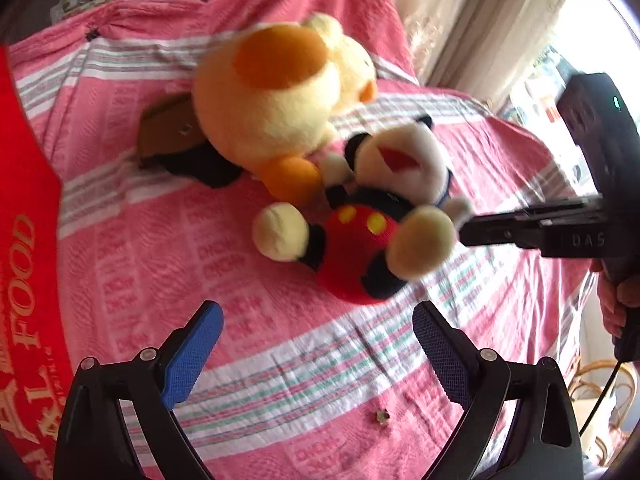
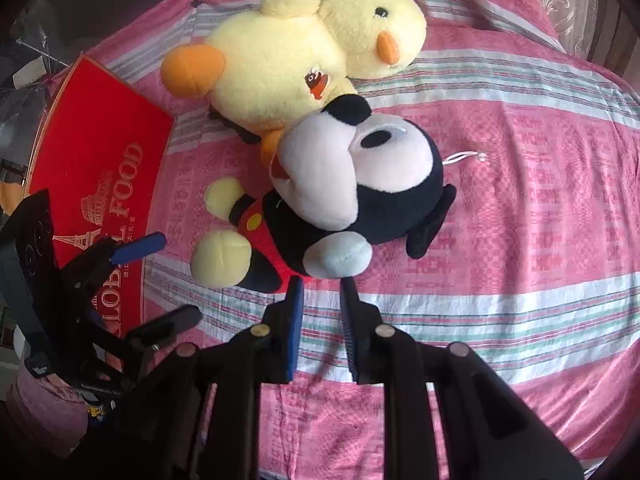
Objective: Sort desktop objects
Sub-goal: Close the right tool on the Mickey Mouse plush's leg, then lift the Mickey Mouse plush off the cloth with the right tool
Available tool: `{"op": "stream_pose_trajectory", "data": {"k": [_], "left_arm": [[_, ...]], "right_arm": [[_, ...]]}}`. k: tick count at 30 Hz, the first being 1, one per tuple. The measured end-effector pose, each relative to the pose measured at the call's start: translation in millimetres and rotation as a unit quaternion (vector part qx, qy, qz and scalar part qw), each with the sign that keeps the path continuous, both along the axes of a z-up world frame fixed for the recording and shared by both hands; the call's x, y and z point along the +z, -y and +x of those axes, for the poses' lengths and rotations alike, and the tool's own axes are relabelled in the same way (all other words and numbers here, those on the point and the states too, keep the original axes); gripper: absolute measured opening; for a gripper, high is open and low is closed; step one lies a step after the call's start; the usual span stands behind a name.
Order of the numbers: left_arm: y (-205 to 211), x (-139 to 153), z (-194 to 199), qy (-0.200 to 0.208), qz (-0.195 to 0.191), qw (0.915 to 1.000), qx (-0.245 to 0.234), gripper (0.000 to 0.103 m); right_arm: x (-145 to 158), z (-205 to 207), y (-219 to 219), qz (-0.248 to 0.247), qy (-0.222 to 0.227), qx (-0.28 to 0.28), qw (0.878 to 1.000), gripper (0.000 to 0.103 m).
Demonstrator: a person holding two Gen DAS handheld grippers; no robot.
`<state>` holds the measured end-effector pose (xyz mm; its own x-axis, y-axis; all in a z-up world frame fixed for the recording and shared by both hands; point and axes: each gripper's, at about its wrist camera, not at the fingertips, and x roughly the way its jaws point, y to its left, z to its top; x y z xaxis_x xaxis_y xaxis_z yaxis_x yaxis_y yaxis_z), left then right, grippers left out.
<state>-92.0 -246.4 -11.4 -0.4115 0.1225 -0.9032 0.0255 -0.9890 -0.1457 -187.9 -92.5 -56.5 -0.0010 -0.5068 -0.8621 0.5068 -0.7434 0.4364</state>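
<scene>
I count two plush toys: one mouse doll (image 2: 336, 188) with a black head, white face, red shorts with yellow buttons and pale yellow feet, and one fuzzy yellow duck (image 2: 296, 52) with orange beak and feet. The mouse lies on its back on the pink striped cloth (image 2: 520, 200), its head touching the duck's lower body. One red mat (image 2: 96, 152) with gold lettering lies flat, left of the mouse in the right wrist view. A brown and black thing (image 1: 168, 136) shows from beneath the duck; I cannot tell what it is.

My right gripper (image 2: 320, 284) sits just below the mouse's grey-white hand, fingers nearly closed with only a narrow gap, tips at the plush but gripping nothing that I can see. My left gripper (image 1: 316, 320) hangs just short of the mouse's red shorts, blue-padded fingers spread wide and empty.
</scene>
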Motion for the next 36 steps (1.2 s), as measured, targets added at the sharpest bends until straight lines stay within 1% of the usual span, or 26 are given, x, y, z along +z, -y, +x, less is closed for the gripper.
{"op": "stream_pose_trajectory", "data": {"k": [3,5,7,8,9,10,13,14,15,16,17,19,21,22,23,24,25,27,32,34,36], "left_arm": [[19,0,-12,0.004,-0.011,0.9994,0.032,0.096],[23,-4,-20,0.005,-0.013,0.9991,0.04,0.096],[25,-8,-27,0.01,-0.006,0.9991,0.042,0.096],[25,-10,-30,0.014,-0.001,0.999,0.042,0.096],[25,-13,-35,0.017,0.001,0.999,0.04,0.096],[25,-16,-38,0.019,0.0,0.9991,0.039,0.096],[22,-27,-46,0.03,-0.008,0.9989,0.035,0.095],[22,-33,-49,0.037,-0.004,0.9988,0.032,0.09],[22,-38,-51,0.047,0.005,0.9985,0.027,0.078],[21,-42,-53,0.056,0.014,0.9981,0.022,0.072],[21,-45,-53,0.061,0.025,0.9976,0.017,0.067],[16,-46,-54,0.064,0.039,0.9972,0.0,0.062],[9,-45,-53,0.063,0.044,0.9969,-0.016,0.054],[5,-44,-53,0.062,0.046,0.9968,-0.024,0.052],[2,-42,-53,0.061,0.047,0.9966,-0.029,0.045],[-2,-40,-52,0.058,0.049,0.9964,-0.036,0.036],[-6,-38,-50,0.056,0.046,0.9964,-0.043,0.033],[-16,-32,-44,0.053,0.031,0.9966,-0.056,0.033],[-40,-27,-22,0.071,0.021,0.9932,-0.09,0.033],[-52,-29,-13,0.083,0.024,0.9912,-0.101,0.033],[-63,-28,-5,0.091,0.036,0.9892,-0.11,0.033]], "right_arm": [[7,0,0,-0.013,0.001,-0.009,1.0,0.02],[15,3,7,-0.042,0.001,-0.001,0.999,0.02],[24,9,17,-0.075,0.002,0.015,0.997,0.024],[27,12,24,-0.081,0.001,0.023,0.996,0.034],[28,14,31,-0.083,-0.002,0.031,0.996,0.047],[28,15,38,-0.081,-0.006,0.037,0.996,0.052],[21,15,55,-0.066,-0.015,0.043,0.997,0.051],[17,14,59,-0.06,-0.016,0.042,0.997,0.047],[12,12,61,-0.053,-0.012,0.04,0.998,0.038],[8,11,60,-0.053,-0.002,0.038,0.998,0.033],[4,12,59,-0.057,0.011,0.037,0.998,0.032],[3,14,54,-0.059,0.015,0.036,0.997,0.032],[1,15,48,-0.059,0.022,0.032,0.997,0.032],[-2,16,44,-0.059,0.032,0.027,0.997,0.032],[-4,17,40,-0.059,0.042,0.023,0.997,0.032],[-6,18,36,-0.06,0.048,0.019,0.997,0.032],[-7,20,33,-0.06,0.049,0.015,0.997,0.032],[-7,25,27,-0.057,0.045,0.011,0.997,0.031],[-12,37,6,-0.04,0.044,0.014,0.998,0.029],[-14,41,-8,-0.032,0.049,0.013,0.998,0.029],[-15,45,-21,-0.025,0.052,0.012,0.998,0.029]]}}
